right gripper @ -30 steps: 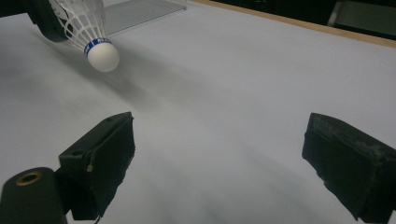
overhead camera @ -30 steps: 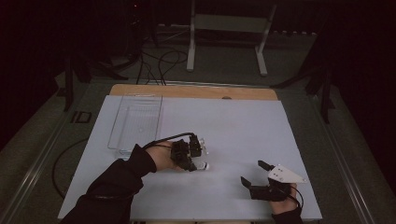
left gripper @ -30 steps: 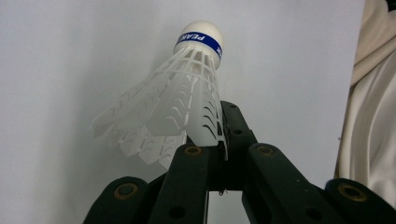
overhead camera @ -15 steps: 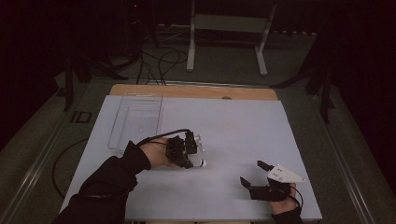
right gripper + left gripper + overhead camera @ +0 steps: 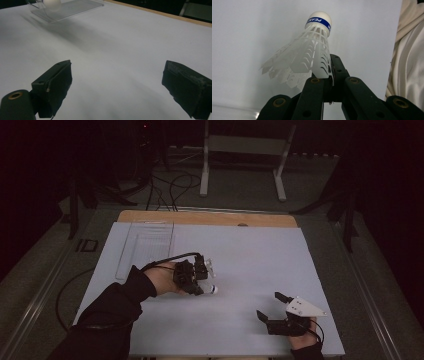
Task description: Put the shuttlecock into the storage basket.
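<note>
A white plastic shuttlecock (image 5: 312,55) with a blue band round its cork hangs in my left gripper (image 5: 329,82), whose jaws are shut on the edge of its skirt. In the high view the left gripper (image 5: 197,277) is left of the table's middle, lifted off the white sheet, and the shuttlecock's cork (image 5: 213,289) pokes out at its right. My right gripper (image 5: 269,305) rests near the front right corner. Its jaws stand wide open over bare sheet, with nothing between them (image 5: 117,82).
A clear plastic tray (image 5: 147,245) lies at the far left of the white sheet (image 5: 260,255), also seen as the tray (image 5: 75,8) far ahead of the right gripper. A wooden strip (image 5: 210,217) runs along the table's far edge. A stand's legs (image 5: 240,165) and cables are on the floor beyond.
My left hand has risen and drifted a little to the left with the shuttlecock still in its jaws. The right gripper has stayed where it was.
</note>
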### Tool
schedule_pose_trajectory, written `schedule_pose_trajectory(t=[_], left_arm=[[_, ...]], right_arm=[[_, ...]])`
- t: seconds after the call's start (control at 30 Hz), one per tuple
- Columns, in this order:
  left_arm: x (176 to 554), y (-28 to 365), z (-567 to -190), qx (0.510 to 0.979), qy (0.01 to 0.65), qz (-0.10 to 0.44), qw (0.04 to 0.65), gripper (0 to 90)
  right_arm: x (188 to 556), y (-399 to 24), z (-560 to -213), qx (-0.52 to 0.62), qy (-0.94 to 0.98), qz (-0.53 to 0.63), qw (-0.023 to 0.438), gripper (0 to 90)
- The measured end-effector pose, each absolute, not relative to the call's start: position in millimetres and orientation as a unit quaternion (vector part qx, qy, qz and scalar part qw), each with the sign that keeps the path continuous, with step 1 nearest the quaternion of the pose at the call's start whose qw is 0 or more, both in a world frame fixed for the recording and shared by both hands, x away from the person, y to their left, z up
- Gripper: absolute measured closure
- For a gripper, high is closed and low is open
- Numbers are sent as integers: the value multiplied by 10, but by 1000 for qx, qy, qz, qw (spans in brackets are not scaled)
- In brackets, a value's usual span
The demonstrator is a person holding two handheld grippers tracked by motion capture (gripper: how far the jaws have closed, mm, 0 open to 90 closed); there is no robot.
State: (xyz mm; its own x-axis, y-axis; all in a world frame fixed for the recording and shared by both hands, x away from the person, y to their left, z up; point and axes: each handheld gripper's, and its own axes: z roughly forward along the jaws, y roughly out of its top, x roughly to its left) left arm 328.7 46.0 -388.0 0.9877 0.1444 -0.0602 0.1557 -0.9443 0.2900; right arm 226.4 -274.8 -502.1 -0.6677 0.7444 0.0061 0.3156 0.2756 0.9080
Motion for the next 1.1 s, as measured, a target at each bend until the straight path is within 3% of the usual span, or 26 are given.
schedule_pose_trajectory(t=[1.1], left_arm=[[3327,1002,-3474,983,96,23,158,899]], right_arm=[[2263,-2752,-5018,349,764,497,218,92]])
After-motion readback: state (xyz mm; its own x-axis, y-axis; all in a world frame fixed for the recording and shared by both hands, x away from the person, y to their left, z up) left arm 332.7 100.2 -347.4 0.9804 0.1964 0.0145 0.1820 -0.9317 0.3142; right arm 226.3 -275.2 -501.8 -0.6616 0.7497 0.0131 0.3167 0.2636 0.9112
